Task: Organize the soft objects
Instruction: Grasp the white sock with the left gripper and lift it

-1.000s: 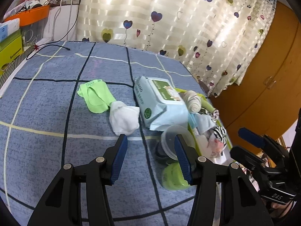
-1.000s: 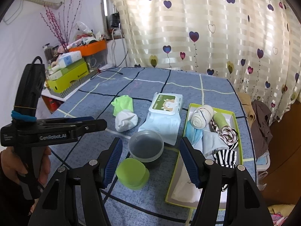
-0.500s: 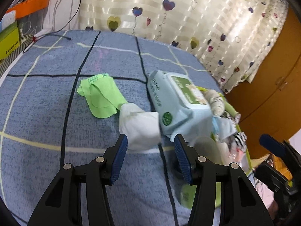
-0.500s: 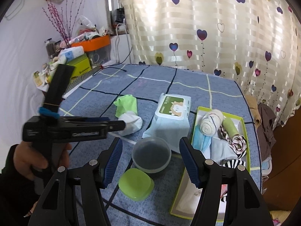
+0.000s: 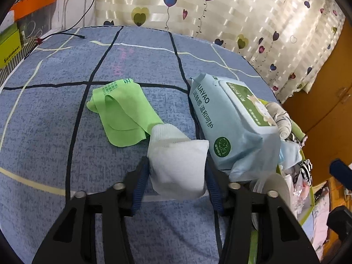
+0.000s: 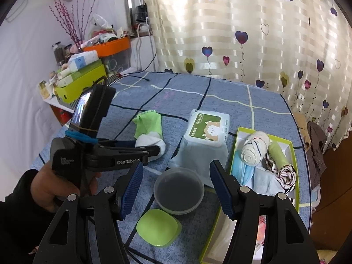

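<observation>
A white sock [image 5: 177, 167] lies on the blue checked cloth, partly over a green cloth [image 5: 123, 118]. My left gripper [image 5: 177, 183] is open with its blue pads on either side of the sock, not squeezing it. The sock [image 6: 151, 143], the green cloth [image 6: 148, 122] and the left gripper [image 6: 151, 148] show in the right wrist view too. My right gripper [image 6: 176, 190] is open and empty above a clear round container [image 6: 179, 191]. A yellow-green tray [image 6: 292, 147] at the right holds rolled socks and folded cloths.
A pack of wet wipes [image 5: 233, 127] lies right of the sock, also in the right wrist view [image 6: 206, 132]. A green lid [image 6: 158, 227] lies near the container. Boxes and an orange bin [image 6: 105, 48] stand at the left. A curtain hangs behind.
My left gripper moved forward and down until its open jaws came around the white sock. My right gripper stayed open over the container and shifted only slightly.
</observation>
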A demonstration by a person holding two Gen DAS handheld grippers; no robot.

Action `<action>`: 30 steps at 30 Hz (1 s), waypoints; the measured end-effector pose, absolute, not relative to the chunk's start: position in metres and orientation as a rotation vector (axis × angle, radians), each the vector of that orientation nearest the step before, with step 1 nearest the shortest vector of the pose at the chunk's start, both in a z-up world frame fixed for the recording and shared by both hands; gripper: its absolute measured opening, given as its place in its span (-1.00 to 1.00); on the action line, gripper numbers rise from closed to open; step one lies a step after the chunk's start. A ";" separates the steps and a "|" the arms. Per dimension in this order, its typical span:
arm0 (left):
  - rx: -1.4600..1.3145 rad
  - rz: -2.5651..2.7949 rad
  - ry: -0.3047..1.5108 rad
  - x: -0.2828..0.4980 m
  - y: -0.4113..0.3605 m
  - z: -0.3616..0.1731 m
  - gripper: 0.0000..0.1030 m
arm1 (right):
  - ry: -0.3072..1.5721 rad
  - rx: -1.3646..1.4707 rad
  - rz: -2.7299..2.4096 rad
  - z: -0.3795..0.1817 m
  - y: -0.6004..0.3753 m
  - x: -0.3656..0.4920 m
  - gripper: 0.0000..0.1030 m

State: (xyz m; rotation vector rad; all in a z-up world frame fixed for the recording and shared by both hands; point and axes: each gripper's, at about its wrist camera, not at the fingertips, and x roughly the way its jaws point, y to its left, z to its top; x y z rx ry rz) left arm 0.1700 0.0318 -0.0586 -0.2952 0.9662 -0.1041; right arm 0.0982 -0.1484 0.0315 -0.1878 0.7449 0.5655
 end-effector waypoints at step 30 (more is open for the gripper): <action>-0.329 -0.030 0.822 0.102 0.083 -0.020 -0.38 | 0.783 -0.231 0.618 0.034 -0.098 0.116 0.22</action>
